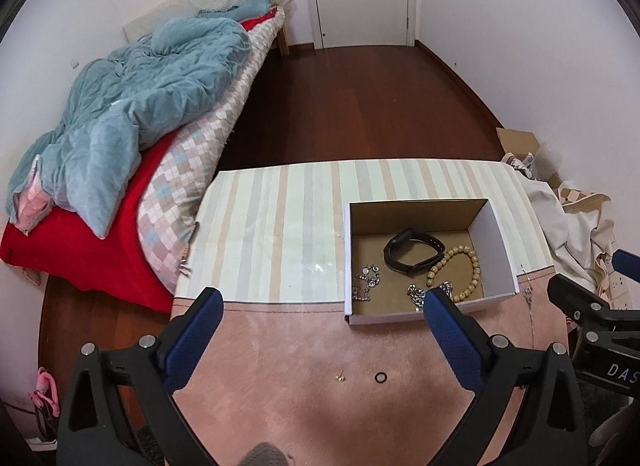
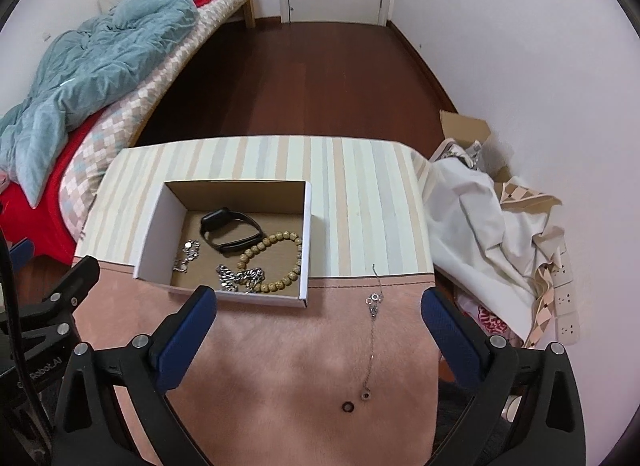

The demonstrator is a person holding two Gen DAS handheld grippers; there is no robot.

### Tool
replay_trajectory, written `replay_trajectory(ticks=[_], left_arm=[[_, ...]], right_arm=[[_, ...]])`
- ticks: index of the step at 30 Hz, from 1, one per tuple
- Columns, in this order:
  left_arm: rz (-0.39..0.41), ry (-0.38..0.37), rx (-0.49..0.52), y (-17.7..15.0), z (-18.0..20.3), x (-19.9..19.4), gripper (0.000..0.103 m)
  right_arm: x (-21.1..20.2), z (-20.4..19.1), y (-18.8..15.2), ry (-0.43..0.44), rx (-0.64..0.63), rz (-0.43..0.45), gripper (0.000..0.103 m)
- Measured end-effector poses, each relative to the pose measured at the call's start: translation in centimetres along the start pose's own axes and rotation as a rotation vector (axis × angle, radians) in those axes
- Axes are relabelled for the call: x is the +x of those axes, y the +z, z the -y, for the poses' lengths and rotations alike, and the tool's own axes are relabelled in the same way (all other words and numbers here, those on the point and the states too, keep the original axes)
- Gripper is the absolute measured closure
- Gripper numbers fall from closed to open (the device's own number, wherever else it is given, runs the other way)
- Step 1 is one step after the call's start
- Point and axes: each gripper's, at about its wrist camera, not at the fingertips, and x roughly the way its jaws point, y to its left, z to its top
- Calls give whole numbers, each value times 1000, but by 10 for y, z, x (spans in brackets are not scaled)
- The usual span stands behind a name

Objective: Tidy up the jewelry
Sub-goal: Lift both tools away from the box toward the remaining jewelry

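An open cardboard box (image 1: 502, 242) (image 2: 154, 221) sits on the table and holds a black wristband (image 1: 412, 252) (image 2: 230, 231), a beige bead bracelet (image 1: 472, 266) (image 2: 276, 256) and silver chains (image 1: 366, 282) (image 2: 240, 278). On the pink cloth lie a thin silver chain (image 2: 374, 326), a small black ring (image 1: 380, 377) (image 2: 348, 406) and a tiny gold earring (image 1: 340, 377). My left gripper (image 1: 324, 306) is open and empty, above the cloth left of the box front. My right gripper (image 2: 318, 306) is open and empty, above the thin chain.
The table has a striped cover (image 1: 280, 225) at the far half and pink cloth (image 1: 312, 406) near me. A bed with a blue duvet (image 1: 132, 105) stands left. Crumpled white fabric (image 2: 472, 217), a cardboard box (image 2: 466, 131) and a power strip (image 2: 566, 306) lie right.
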Motion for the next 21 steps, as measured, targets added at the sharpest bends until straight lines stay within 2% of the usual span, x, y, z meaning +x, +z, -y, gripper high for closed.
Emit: replay_trajectory(ticks=[21], left_arm=[[184, -10, -43, -25, -14, -127, 1]], right_arm=[[-133, -1, -42, 23, 13, 182, 0]])
